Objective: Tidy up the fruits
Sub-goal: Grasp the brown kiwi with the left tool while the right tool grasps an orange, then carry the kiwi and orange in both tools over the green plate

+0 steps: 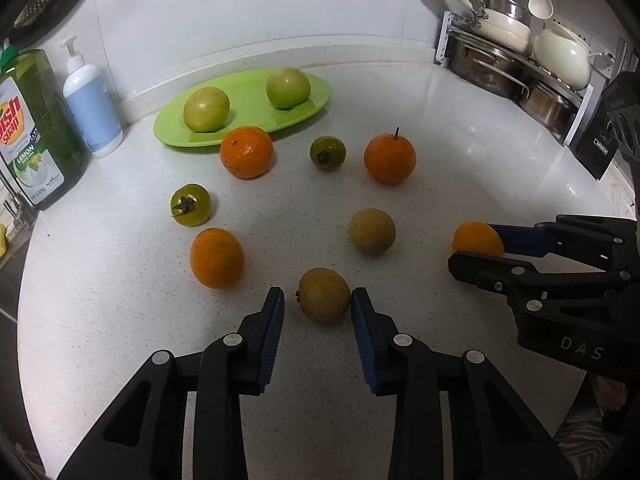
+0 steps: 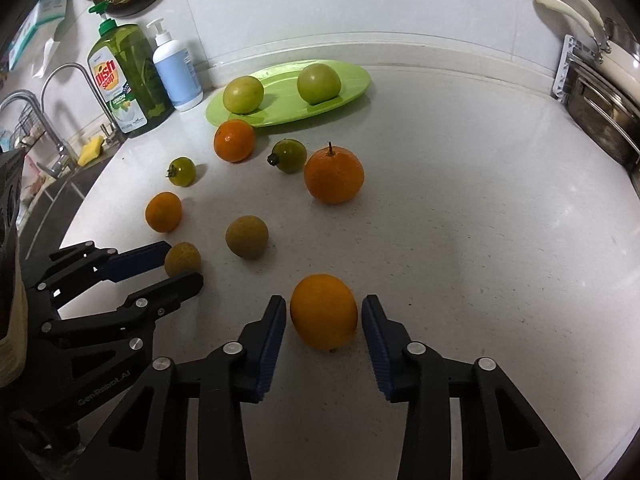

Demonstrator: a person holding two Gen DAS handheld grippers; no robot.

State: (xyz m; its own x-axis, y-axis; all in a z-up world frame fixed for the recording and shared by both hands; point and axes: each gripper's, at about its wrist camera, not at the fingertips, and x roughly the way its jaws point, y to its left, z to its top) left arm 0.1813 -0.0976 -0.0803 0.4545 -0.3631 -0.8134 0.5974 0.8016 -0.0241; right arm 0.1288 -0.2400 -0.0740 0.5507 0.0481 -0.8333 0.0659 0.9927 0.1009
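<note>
White counter fills both views. My left gripper (image 1: 318,306) pinches the brown fruit (image 1: 324,295) at bottom centre; my right gripper (image 2: 324,318) clamps an orange (image 2: 323,311) dead ahead. Plate (image 1: 248,80) lies upper left.

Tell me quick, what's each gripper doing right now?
Left gripper: closed on the brown fruit.
Right gripper: fingers flank the near orange; cannot tell if they grip it.
</note>
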